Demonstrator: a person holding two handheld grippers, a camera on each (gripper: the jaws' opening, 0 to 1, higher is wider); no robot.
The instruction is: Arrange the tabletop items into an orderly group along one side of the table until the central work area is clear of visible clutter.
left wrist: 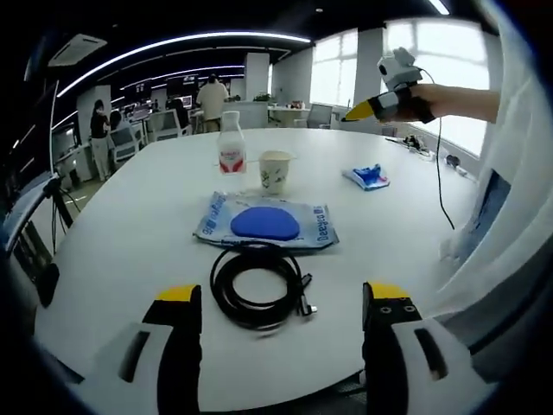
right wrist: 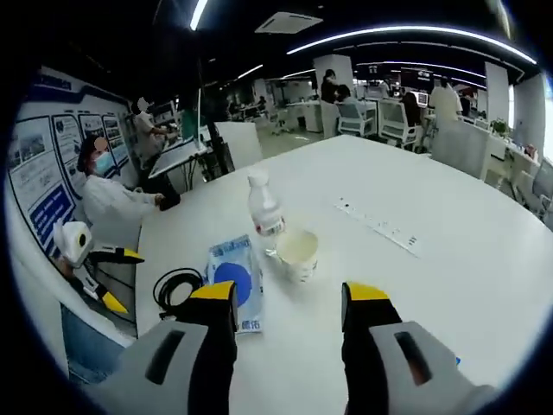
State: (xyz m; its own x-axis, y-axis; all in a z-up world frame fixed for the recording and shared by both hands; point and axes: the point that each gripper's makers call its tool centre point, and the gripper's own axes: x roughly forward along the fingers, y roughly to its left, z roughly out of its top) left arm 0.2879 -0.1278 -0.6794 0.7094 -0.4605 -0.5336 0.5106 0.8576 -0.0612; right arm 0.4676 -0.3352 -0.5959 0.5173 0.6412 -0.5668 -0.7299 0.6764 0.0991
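On the white round table (left wrist: 130,225) lie a coiled black cable (left wrist: 257,285), a flat blue packet (left wrist: 265,222), a paper cup (left wrist: 275,170), a white bottle with a red label (left wrist: 231,144) and a small blue packet (left wrist: 366,176). My left gripper (left wrist: 282,294) is open, its jaws on either side of the cable at the near edge. A hand holds my right gripper (left wrist: 350,115) above the far right of the table. In the right gripper view my right gripper (right wrist: 290,292) is open and empty, above the cup (right wrist: 298,251), with the bottle (right wrist: 264,206), packet (right wrist: 235,278), cable (right wrist: 177,290) and left gripper (right wrist: 125,279) nearby.
A white power strip (right wrist: 380,225) lies across the table past the cup. A black cord (left wrist: 441,186) hangs from the right gripper toward the table's right edge. A person in a white coat (right wrist: 104,199) sits beyond the table edge. Office chairs and desks stand behind.
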